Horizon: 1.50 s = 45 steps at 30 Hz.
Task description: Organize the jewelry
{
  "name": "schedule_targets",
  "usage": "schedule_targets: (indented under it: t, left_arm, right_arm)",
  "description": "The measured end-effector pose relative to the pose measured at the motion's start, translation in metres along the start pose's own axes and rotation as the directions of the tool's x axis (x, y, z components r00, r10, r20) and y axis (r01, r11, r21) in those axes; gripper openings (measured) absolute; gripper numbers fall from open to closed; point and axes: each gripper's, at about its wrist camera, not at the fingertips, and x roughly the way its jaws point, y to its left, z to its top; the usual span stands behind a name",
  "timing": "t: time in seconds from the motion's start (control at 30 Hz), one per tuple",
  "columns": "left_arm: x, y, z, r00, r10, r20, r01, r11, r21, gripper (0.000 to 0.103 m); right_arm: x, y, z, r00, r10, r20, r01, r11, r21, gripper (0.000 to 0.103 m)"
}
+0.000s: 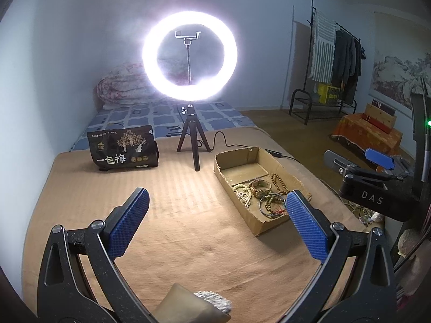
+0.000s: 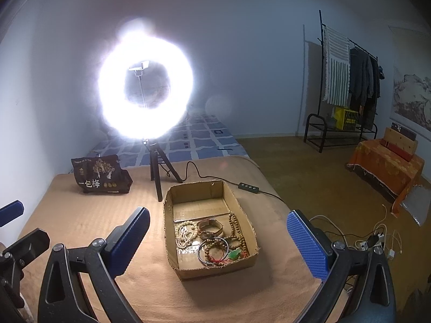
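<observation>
An open cardboard box (image 2: 170,231) lies on the tan cloth and holds the jewelry. Inside are a white bead string (image 2: 184,232), a watch (image 2: 210,227), a brown bead necklace (image 2: 238,232), a silver bangle (image 2: 200,255) and a green pendant (image 2: 234,254). My right gripper (image 2: 218,212) stands open just short of the box, with nothing between its blue pads. My left gripper (image 1: 218,193) is also open and empty, to the left of the box (image 1: 234,196). The right gripper's pad (image 1: 379,158) shows at the right edge of the left wrist view.
A lit ring light (image 1: 190,56) on a small tripod stands behind the box, its cable and switch (image 2: 247,187) running off to the right. A black snack bag (image 1: 124,148) sits at the back left. A folded cloth (image 1: 188,306) lies at the near edge. Cables and a power strip (image 2: 374,239) lie on the floor to the right.
</observation>
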Motion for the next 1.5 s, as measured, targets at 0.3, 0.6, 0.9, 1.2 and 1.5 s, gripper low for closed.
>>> schedule_targets:
  t: [0.3,0.6,0.9,1.2,1.5]
  left_arm:
    - [-0.0035,-0.001,0.0001,1.0,0.008,0.013,-0.008,1.0,0.008,0.103]
    - [-0.0033,0.0008,0.0007,1.0,0.014,0.015,-0.015,1.0,0.008,0.103]
    - [-0.0035,0.0009,0.0005,1.0,0.013,0.015,-0.013,1.0,0.005,0.103]
    - [-0.0034,0.0032,0.0008,1.0,0.018,0.018,-0.018,1.0,0.003,0.103]
    - [-0.0032,0.0049,0.0008,1.0,0.022,0.017,-0.022,1.0,0.003,0.103]
  right_arm:
    - [0.0012,0.0009,-0.0008,1.0,0.001,-0.005,-0.001,1.0,0.003,0.103]
    - [0.0025,0.0037,-0.0005,1.0,0.004,-0.014,-0.004,1.0,0.002,0.103]
    - [0.0048,0.0022,-0.0015,1.0,0.0,-0.025,0.0,1.0,0.012,0.103]
    - [0.0053,0.0026,-0.0024,1.0,0.0,-0.028,0.0,1.0,0.013,0.103]
    - [0.0066,-0.0019,-0.0043,0.999,0.002,-0.038,-0.002,1.0,0.024,0.103]
